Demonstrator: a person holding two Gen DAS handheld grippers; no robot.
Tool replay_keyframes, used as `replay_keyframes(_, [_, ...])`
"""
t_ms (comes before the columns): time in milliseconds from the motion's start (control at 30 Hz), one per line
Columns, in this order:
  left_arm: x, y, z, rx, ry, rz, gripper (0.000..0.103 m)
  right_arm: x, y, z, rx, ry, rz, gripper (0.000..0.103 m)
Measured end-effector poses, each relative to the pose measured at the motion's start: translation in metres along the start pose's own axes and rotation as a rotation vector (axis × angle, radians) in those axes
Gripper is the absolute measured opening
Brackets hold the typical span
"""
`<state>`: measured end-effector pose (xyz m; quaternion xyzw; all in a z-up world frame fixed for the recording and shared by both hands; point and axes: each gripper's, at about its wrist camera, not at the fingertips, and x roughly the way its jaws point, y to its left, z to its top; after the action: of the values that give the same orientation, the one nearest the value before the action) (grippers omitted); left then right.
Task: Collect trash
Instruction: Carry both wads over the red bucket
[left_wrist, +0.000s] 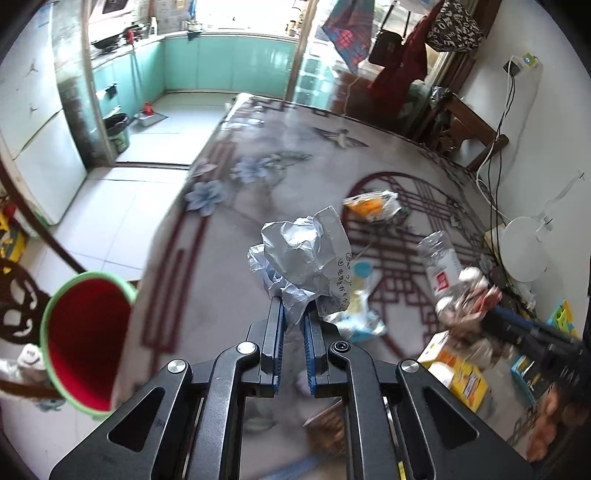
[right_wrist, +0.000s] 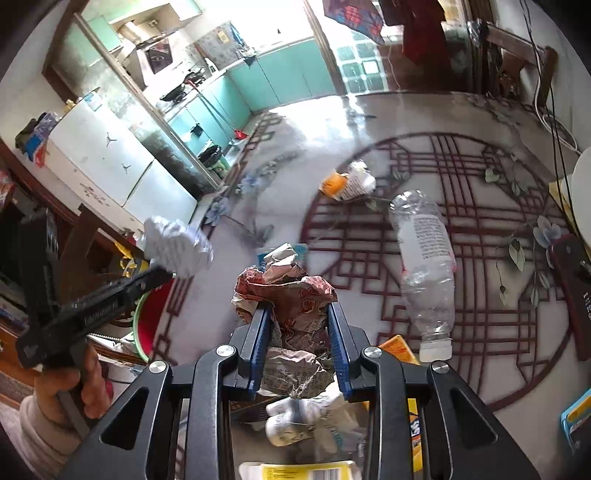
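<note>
Both grippers held crumpled trash above the patterned table

The left gripper (left_wrist: 291, 314) was clenched on a crumpled white paper (left_wrist: 303, 258) at the frame centre; the right gripper (right_wrist: 299, 314) grasped a red-brown crumpled wrapper (right_wrist: 291, 295) at lower centre. Further out, a crushed clear bottle (right_wrist: 424, 266) lay on the table (right_wrist: 517, 369) right of centre, an orange wrapper (right_wrist: 347, 181) lay above it, and a red bin with green rim (left_wrist: 81, 347) stood at the lower left by the table edge
</note>
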<state>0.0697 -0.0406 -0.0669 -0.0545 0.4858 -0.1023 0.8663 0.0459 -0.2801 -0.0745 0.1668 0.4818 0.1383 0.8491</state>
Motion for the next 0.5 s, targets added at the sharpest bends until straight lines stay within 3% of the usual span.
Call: replay_keyframes(500, [-0.033,0.077,-0.034,-0.081,-0.007,0.043,0.01,-0.007,0.072,-0.007,-0.066,-0.026,0.008,0.029])
